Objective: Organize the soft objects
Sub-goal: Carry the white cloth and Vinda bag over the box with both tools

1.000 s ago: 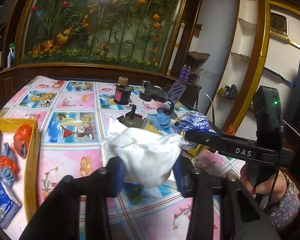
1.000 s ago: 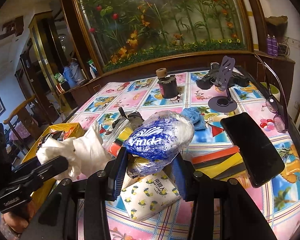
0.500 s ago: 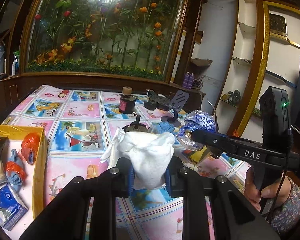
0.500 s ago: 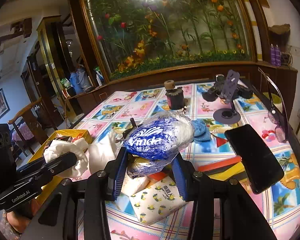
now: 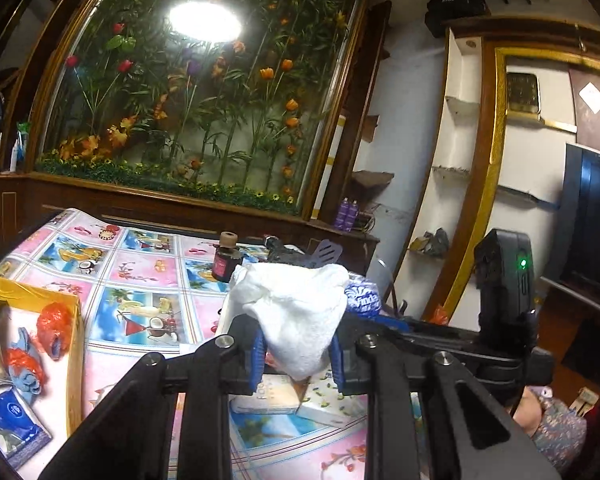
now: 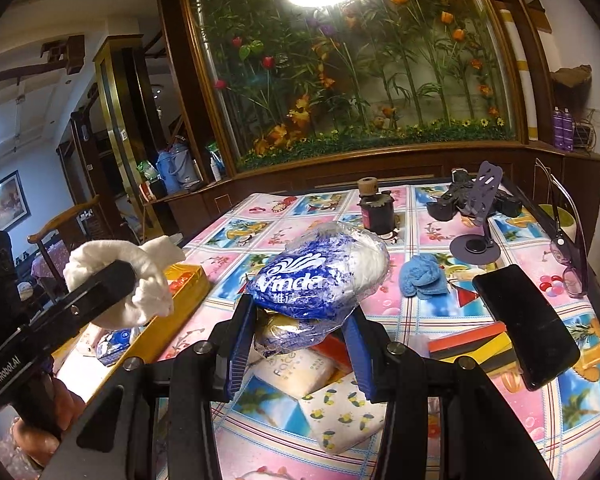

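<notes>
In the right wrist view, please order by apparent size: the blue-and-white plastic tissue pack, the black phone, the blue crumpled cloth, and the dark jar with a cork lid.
1. Blue-and-white plastic tissue pack, though nearest the camera.
2. Black phone.
3-4. Blue crumpled cloth and dark jar with a cork lid: look alike; the jar stands farther away, so unsure.

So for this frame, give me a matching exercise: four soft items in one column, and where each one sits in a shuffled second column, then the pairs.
Items:
1. white cloth
2. blue Vinda pack
3. blue rag
4. orange bundle

Places:
A. lying loose on the tablecloth near the black phone
B. in the yellow box
C. clamped in the right tongs
D. clamped in the left tongs

Pairs: 1-D, 2-C, 3-A, 4-B
</notes>
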Available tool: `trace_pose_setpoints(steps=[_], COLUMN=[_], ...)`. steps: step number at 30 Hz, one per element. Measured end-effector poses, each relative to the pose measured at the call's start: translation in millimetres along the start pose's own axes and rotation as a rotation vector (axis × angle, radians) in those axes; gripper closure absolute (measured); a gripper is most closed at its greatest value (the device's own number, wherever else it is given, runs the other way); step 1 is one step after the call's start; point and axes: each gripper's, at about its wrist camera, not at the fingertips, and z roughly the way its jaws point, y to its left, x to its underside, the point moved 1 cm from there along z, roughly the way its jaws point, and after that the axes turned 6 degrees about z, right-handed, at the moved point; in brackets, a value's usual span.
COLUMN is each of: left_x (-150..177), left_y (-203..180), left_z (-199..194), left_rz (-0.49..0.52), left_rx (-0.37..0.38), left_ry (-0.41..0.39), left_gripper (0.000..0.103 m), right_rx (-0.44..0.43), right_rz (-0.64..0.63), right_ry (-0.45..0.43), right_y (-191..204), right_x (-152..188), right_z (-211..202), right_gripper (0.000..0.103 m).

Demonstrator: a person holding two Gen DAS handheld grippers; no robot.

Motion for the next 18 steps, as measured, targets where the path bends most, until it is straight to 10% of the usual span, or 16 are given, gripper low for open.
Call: trace_pose_setpoints(steps=[18], left_x=[12], left_y=[-1], left_z=[-11], left_rz=[-0.021], left_rx=[-0.147], left_ry=[0.128], left_gripper=[0.080], right_rx=[-0.050], right_rz=[-0.007], right_ry=[-0.003], right_y=[5], right_x=[1], right_z=[-4], right_gripper=[0.056])
